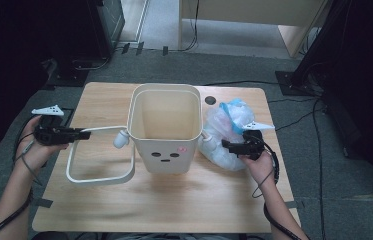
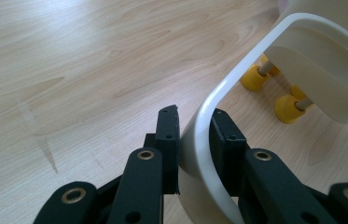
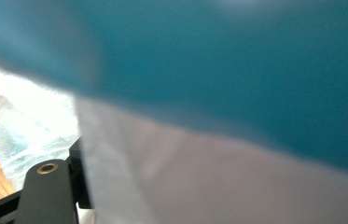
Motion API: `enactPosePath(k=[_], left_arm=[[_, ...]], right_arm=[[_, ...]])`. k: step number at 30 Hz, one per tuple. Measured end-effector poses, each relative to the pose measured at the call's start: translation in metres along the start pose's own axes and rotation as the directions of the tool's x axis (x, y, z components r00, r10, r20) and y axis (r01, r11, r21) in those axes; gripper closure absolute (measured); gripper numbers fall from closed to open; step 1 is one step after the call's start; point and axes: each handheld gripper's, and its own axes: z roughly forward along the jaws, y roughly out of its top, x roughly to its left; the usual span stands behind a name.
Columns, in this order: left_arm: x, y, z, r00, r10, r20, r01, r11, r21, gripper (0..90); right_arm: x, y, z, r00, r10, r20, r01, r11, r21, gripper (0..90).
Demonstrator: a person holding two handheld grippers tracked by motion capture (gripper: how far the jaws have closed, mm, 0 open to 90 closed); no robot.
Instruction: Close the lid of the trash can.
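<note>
The ring, a white rounded frame that belongs on the bin's rim, is seen on the desk just left of the bin, its right side leaning against the bin wall. Its long axis runs near to far. Its far left corner is pinched by the left tool, whose jaws are pressed on the white band from both sides, as shown in the left tool's own view. The bin mouth lies to the right of and above the ring, so a lift and rightward carry is judged likely. The bag lies right of the bin and is gripped by the right tool; plastic is seen between its jaws.
</note>
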Motion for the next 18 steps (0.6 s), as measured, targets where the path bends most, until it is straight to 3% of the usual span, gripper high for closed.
enactPosePath(k=[18], left_arm=[[0.005, 0.001, -0.021, 0.9997, -0.025, -0.007, 0.025, 0.9996, 0.009, 75.7]], right_arm=[[0.0, 0.0, -0.001, 1.0, 0.006, 0.0, -0.006, 1.0, 0.001, 26.4]])
